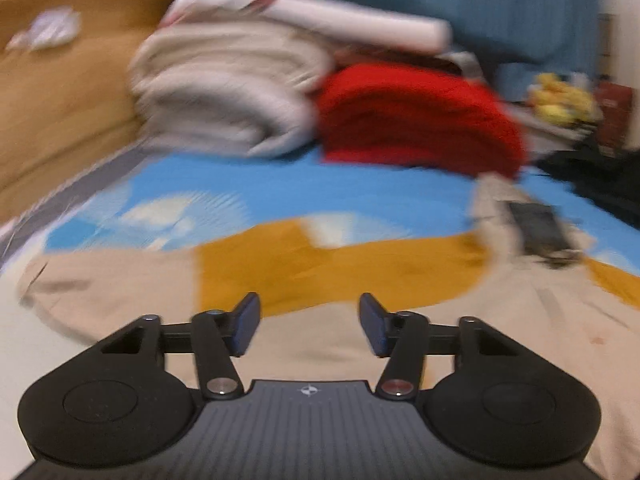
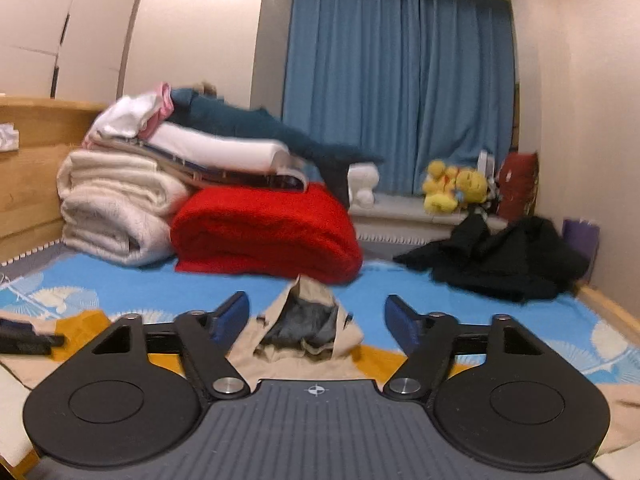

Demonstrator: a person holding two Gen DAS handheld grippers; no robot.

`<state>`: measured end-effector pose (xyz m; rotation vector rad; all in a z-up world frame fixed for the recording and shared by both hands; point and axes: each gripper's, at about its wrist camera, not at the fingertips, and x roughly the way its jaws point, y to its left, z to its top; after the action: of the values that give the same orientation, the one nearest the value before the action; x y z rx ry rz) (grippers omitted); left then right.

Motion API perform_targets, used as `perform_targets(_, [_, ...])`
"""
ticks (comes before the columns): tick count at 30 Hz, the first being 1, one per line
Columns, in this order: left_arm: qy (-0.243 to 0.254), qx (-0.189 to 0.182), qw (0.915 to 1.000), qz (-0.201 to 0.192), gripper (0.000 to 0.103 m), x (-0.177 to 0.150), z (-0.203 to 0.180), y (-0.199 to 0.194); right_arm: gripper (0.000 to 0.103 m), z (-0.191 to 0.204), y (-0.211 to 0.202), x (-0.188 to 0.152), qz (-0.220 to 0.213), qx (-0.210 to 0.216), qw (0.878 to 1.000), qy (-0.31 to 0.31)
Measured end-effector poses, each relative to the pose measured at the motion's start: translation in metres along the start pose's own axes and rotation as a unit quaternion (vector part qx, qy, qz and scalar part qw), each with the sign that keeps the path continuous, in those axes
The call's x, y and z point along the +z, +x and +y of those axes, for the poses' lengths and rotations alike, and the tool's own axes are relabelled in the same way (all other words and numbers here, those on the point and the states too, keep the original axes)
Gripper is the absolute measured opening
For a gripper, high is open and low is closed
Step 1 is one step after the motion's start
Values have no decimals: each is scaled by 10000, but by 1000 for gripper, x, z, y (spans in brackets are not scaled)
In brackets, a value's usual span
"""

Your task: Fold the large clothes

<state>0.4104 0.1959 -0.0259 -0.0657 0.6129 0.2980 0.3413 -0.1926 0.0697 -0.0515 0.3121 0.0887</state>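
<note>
A large beige garment [image 1: 320, 340] with a mustard-yellow lining [image 1: 304, 268] lies spread on the blue patterned bedsheet [image 1: 280, 188]. My left gripper [image 1: 308, 312] hovers open over the beige cloth, and nothing is between its blue pads. In the right wrist view a raised beige fold with a grey inside [image 2: 308, 320] stands between the fingers of my right gripper [image 2: 318, 312]. Its pads are apart from the cloth on both sides, so it is open. A black blurred shape at the left edge [image 2: 28, 340] looks like the left gripper.
Behind the garment a stack of folded cream blankets [image 2: 112, 208] and a red blanket [image 2: 264, 232] carry more folded clothes. A heap of black clothes [image 2: 500, 260] lies at the right. A wooden headboard [image 2: 28, 184] bounds the left, with blue curtains [image 2: 400, 80] behind.
</note>
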Motion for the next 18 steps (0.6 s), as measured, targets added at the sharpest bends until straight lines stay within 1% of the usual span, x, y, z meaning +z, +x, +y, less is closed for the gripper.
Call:
perform_targets(1, [-179,115,9997,121,46,-1,17,13,53,1,8,0,133,66,9999,43])
perform_targets(3, [-490,426,9975,281,45,-4,51,36,47,2,18,1,193,253,9995,90])
perform_targets(4, [-621,627,9955,335,45,-5,68,45,41,3,18,2,145,282,9995,56])
perform_targets(6, [-905,966,9903,425,46,-6,99,59,32,3,22,4,91,306,9995,-72])
perform_targets(7, [-1108,1152,9859,493,48,-6,115,66,32,2,25,4,93,299,9995,-76])
perform_targets(8, [-1319,1315,9810,551,56,-6,130,72,32,1,28,4,113,289,9995,-35])
perform_targets(9, [-1525,1431,9762,582,68,-5,145,78,32,-1,32,5,145,280,9995,13])
perform_targets(11, [-1967,1641,9644,661,82,-6,170,88,32,-2,39,2,235,270,9993,84])
perform_targets(14, [-2512,1821,9474,789,83,-14,208,98,35,2,50,-3,390,338,9985,163])
perform_targets(15, [-2659,1877,9419,832,83,-17,219,102,38,4,53,-6,460,358,9981,182])
perform_targets(16, [-2814,1907,9365,859,83,-22,228,105,40,7,57,-10,535,379,9976,203])
perform_targets(18, [-3144,1925,9252,898,84,-33,240,111,40,15,64,-16,681,422,9966,182])
